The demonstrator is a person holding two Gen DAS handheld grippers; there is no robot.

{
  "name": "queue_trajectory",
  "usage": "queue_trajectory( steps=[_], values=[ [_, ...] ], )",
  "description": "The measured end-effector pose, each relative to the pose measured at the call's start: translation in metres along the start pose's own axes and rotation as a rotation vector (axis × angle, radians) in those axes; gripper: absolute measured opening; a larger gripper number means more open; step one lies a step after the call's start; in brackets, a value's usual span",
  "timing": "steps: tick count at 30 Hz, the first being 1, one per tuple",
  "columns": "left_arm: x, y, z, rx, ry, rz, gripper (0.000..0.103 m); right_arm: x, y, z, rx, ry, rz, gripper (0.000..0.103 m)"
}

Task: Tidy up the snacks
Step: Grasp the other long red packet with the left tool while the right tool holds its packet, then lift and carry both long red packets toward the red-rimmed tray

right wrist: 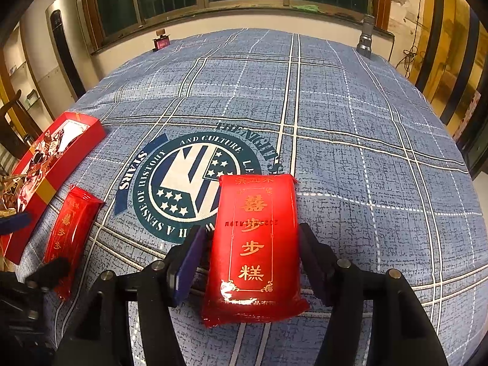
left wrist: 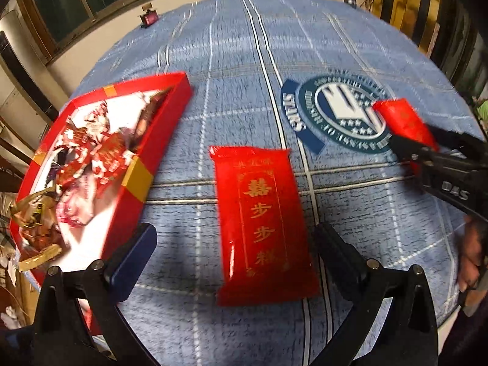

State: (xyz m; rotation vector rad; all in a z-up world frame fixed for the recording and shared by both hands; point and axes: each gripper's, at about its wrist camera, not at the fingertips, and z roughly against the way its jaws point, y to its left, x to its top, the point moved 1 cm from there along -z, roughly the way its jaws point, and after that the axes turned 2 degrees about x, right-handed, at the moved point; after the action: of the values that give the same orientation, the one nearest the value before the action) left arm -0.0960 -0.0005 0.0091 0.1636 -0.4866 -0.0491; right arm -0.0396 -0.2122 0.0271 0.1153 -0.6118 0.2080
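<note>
Two red snack packets with gold lettering lie on the blue plaid cloth. One packet (left wrist: pixel 262 225) lies flat between the fingers of my left gripper (left wrist: pixel 235 256), which is open and wide of it on both sides. The other packet (right wrist: pixel 256 244) lies between the pads of my right gripper (right wrist: pixel 253 256); a gap shows at the left pad, so that gripper is open. In the left wrist view the right gripper (left wrist: pixel 427 155) is at the far right around its packet (left wrist: pixel 402 119). A red open box (left wrist: pixel 170 113) holding several wrapped snacks sits at the left, close to my left finger.
The cloth carries a round blue-green emblem (right wrist: pixel 189 183) in the middle. A small pink object (right wrist: pixel 161 42) and a grey metal cylinder (right wrist: pixel 366 41) stand at the far edge below the windows. A hand (left wrist: pixel 472 259) holds the right gripper.
</note>
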Motion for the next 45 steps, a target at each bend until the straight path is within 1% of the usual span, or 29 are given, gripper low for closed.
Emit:
queue_trajectory(
  steps=[2,5,6,7,9,10,11,12,13,14,15,18,24,30,37,41,42,43,45],
  values=[
    [0.000,0.001,-0.003,-0.043,-0.023,0.035,0.103,0.000,0.002,-0.001,-0.009,0.004,0.010,0.070],
    [0.002,0.010,-0.010,-0.112,-0.032,0.077,0.103,0.000,0.004,-0.001,-0.014,0.008,0.017,0.071],
    [0.002,0.011,-0.010,-0.103,-0.042,0.073,0.103,0.001,0.005,-0.002,-0.015,0.010,0.020,0.073],
    [0.002,0.010,-0.009,-0.108,-0.054,0.060,0.100,0.001,0.005,-0.002,-0.014,0.010,0.021,0.073],
    [0.002,0.007,-0.006,-0.124,-0.077,0.041,0.092,0.001,0.005,-0.002,-0.016,0.009,0.018,0.073],
    [0.002,0.005,-0.003,-0.133,-0.094,0.028,0.081,0.001,0.005,-0.002,-0.020,0.008,0.017,0.072],
    [0.002,0.003,-0.001,-0.138,-0.108,0.017,0.062,0.001,0.005,-0.002,-0.024,0.006,0.014,0.070],
    [0.003,0.000,0.003,-0.148,-0.126,-0.005,0.054,0.001,0.004,-0.001,-0.028,0.004,0.010,0.065],
    [0.003,-0.003,0.004,-0.143,-0.135,-0.026,0.052,0.001,0.002,0.000,-0.032,-0.001,0.001,0.061],
    [0.004,-0.004,0.004,-0.134,-0.144,-0.039,0.052,0.001,-0.001,0.001,-0.035,-0.006,-0.014,0.054],
    [0.006,-0.005,0.002,-0.127,-0.154,-0.050,0.052,0.001,-0.002,0.001,-0.033,-0.008,-0.021,0.052],
    [0.006,-0.006,0.002,-0.111,-0.165,-0.069,0.051,0.001,-0.004,0.002,-0.033,-0.010,-0.029,0.051],
    [0.001,-0.007,0.007,-0.089,-0.176,-0.090,0.050,0.000,-0.001,0.001,-0.044,-0.009,-0.018,0.050],
    [0.000,0.002,0.006,-0.071,-0.184,-0.071,0.049,0.000,0.001,0.001,-0.060,-0.009,-0.016,0.049],
    [0.000,0.016,0.013,-0.061,-0.222,-0.047,0.047,-0.001,0.005,0.002,-0.089,-0.010,-0.018,0.048],
    [0.000,0.025,0.016,-0.073,-0.229,-0.031,0.047,-0.002,0.012,0.004,-0.117,-0.017,-0.026,0.047],
    [0.000,0.027,0.017,-0.077,-0.230,-0.026,0.047,-0.003,0.013,0.005,-0.109,-0.016,-0.024,0.047],
    [0.000,0.031,0.017,-0.086,-0.228,-0.018,0.044,-0.004,0.013,0.006,-0.101,-0.015,-0.030,0.047],
    [-0.001,0.037,0.018,-0.104,-0.224,-0.008,0.044,-0.007,0.011,0.009,-0.079,-0.015,-0.051,0.047]
  ],
)
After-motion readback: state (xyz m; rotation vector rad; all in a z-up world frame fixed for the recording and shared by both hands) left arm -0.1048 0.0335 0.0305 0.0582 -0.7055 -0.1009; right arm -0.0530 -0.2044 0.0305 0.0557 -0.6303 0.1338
